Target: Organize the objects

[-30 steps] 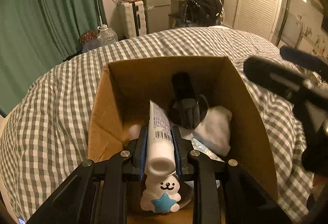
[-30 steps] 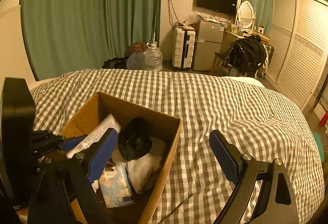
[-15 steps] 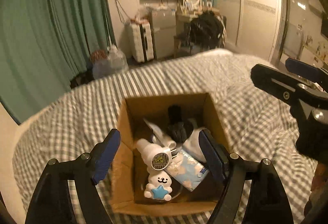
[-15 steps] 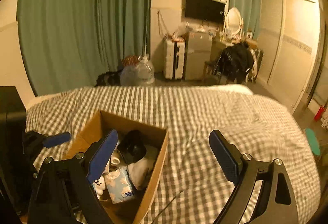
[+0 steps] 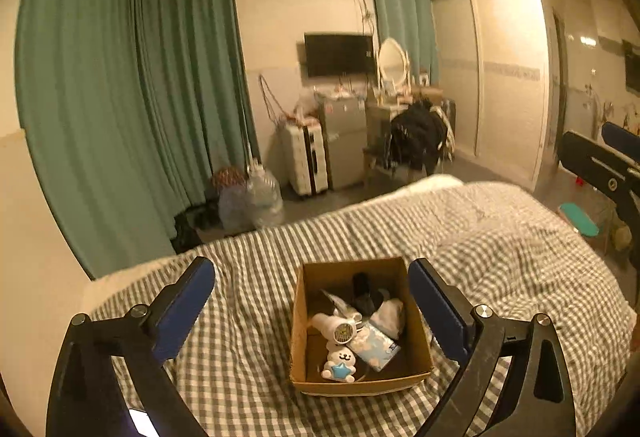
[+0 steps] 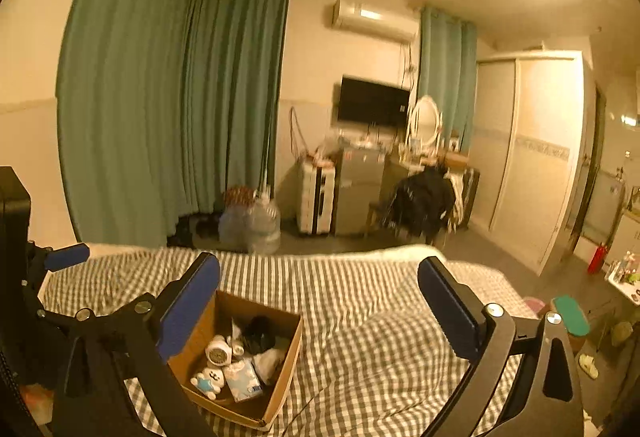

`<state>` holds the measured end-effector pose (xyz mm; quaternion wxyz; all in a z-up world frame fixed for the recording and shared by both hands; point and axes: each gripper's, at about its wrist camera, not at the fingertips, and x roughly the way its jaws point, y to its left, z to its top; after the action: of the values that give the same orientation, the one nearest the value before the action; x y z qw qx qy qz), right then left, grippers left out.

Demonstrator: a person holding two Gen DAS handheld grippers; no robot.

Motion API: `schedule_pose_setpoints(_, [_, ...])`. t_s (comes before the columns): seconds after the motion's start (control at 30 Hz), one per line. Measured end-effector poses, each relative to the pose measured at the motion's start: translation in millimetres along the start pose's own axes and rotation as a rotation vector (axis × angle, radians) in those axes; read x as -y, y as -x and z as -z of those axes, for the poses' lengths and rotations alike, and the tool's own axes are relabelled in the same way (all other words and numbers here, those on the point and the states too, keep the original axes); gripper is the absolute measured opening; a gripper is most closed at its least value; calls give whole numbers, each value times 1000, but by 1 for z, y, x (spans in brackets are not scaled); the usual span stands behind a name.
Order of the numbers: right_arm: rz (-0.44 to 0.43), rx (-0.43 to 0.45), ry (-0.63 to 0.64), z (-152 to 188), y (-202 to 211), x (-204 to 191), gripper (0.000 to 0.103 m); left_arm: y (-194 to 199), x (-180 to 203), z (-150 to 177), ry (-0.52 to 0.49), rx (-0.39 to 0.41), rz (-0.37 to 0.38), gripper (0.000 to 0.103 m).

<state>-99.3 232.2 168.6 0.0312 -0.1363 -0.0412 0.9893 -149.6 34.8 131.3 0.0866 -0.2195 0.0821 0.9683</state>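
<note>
A cardboard box [image 5: 298, 321] sits on the checked bedspread [image 5: 248, 341]; it also shows in the right wrist view [image 6: 292, 361]. Inside lie a white tube [image 5: 334, 327], a white bear figure with a blue star [image 5: 339, 363], a blue tissue pack [image 5: 374, 347], a white cloth [image 5: 390, 313] and a black object [image 5: 366, 295]. My left gripper [image 5: 312, 301] is open and empty, raised well above the box. My right gripper [image 6: 320, 301] is open and empty, raised above the bed to the right of the box.
Beyond the bed stand green curtains [image 5: 120, 117], water jugs [image 5: 260, 197], a white suitcase [image 5: 306, 161], a small fridge [image 5: 344, 141], a chair with dark clothes [image 5: 418, 137] and a wardrobe [image 5: 508, 77]. A teal stool [image 6: 570, 315] stands right of the bed.
My left gripper opened and let the white tube drop into the box. Both grippers then rose and pulled back far above the bed.
</note>
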Motion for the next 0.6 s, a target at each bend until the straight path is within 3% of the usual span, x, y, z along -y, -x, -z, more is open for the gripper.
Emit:
schedule_pose_setpoints(0.17, [0, 73, 8, 0, 36, -3, 102, 43, -5, 5, 10, 117, -62, 103])
schedule_pose_setpoints(0.3, [46, 117, 29, 26, 53, -10, 102, 62, -10, 27, 29, 190, -89, 103])
schedule_pose_setpoints(0.43, [43, 110, 37, 68, 50, -18, 102, 59, -9, 60, 48, 207, -160, 103])
schedule_pose_setpoints(0.6, [-31, 67, 11, 125, 29, -31, 102, 42, -6, 119, 65, 173, -210, 103])
